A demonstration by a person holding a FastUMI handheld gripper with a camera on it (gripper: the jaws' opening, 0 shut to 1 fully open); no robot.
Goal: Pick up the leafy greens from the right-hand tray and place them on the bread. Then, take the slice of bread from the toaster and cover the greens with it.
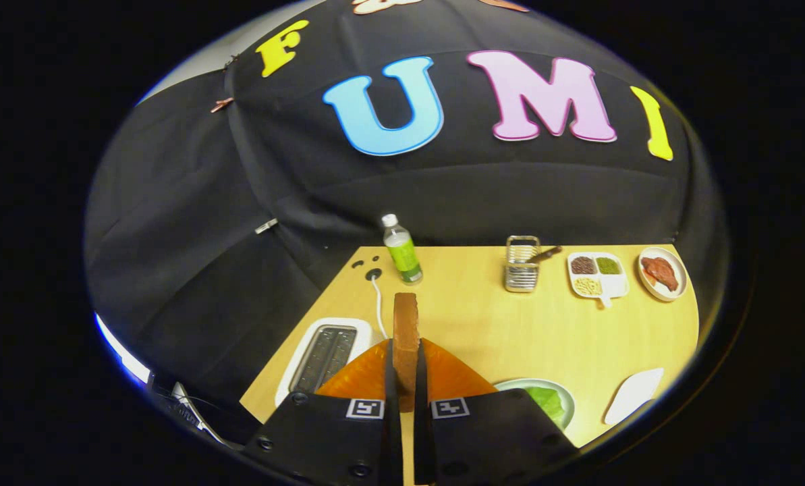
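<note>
Gripper (405,378) closed on a slice of bread (405,337): both fingers press its flat faces, one on each side. The slice stands upright, edge-on to the camera, its upper part rising clear above the fingertips.

Toaster (324,358): white body, dark slots, down on the table just left of the left finger. Both slots look empty, though the near end is cut off by the gripper body. A white cord (377,304) runs from behind the toaster toward a dark grommet in the wooden table (510,337).

Just right of the right finger, partly hidden behind the gripper body: a pale round plate (567,398) with leafy greens (547,401) lying on it. Whether a bread slice sits under the greens cannot be told; the gripper covers that part.

Further right of the plate: a white tray (635,395), bare on its visible surface.

Well beyond the fingers, at the far table edge:
- clear bottle with green label (402,250), upright, roughly straight ahead of the held slice;
- metal wire holder (521,263) right of the bottle, a utensil handle leaning out of it;
- white divided dish (598,275) with three small portions of dark, green and pale bits;
- small oval plate with reddish meat slices (661,273), furthest right.
</note>
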